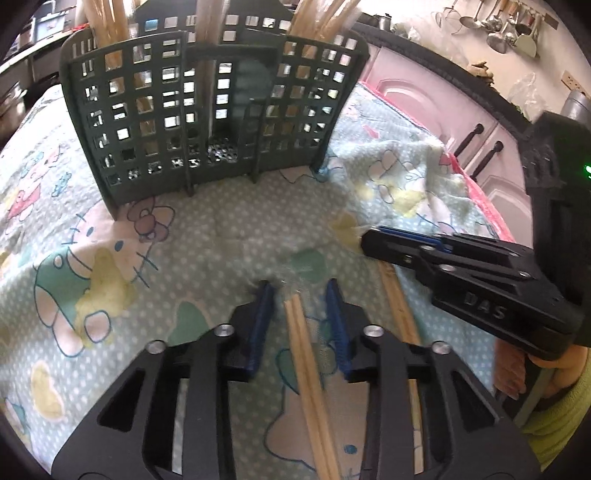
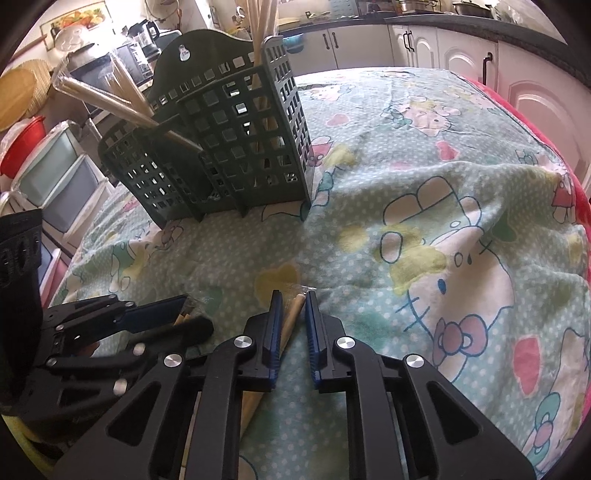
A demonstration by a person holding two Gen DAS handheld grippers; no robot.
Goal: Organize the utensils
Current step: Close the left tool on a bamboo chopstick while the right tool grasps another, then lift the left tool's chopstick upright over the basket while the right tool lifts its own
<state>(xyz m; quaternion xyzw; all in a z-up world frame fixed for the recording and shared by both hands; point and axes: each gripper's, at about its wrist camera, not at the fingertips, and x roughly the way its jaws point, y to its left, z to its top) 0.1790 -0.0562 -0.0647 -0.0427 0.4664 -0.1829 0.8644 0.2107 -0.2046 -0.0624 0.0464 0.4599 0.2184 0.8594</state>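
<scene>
A dark green lattice utensil holder (image 1: 207, 118) stands upright on the table, with several wooden chopsticks in its compartments; it also shows in the right wrist view (image 2: 229, 147). My left gripper (image 1: 301, 291) is open, its blue pads either side of a wrapped pair of chopsticks (image 1: 306, 354) lying on the cloth. My right gripper (image 2: 293, 299) is open a little around another wrapped pair of chopsticks (image 2: 291, 317) on the cloth; that pair also shows in the left wrist view (image 1: 399, 306). The right gripper (image 1: 373, 236) appears low at the right in the left wrist view.
A Hello Kitty patterned cloth (image 2: 424, 206) covers the table and is rumpled at the right. Pink cabinets (image 1: 443, 110) stand beyond the table edge. Storage bins (image 2: 51, 177) and kitchen appliances (image 2: 129, 55) stand behind the holder. Ladles (image 1: 502, 26) hang on the wall.
</scene>
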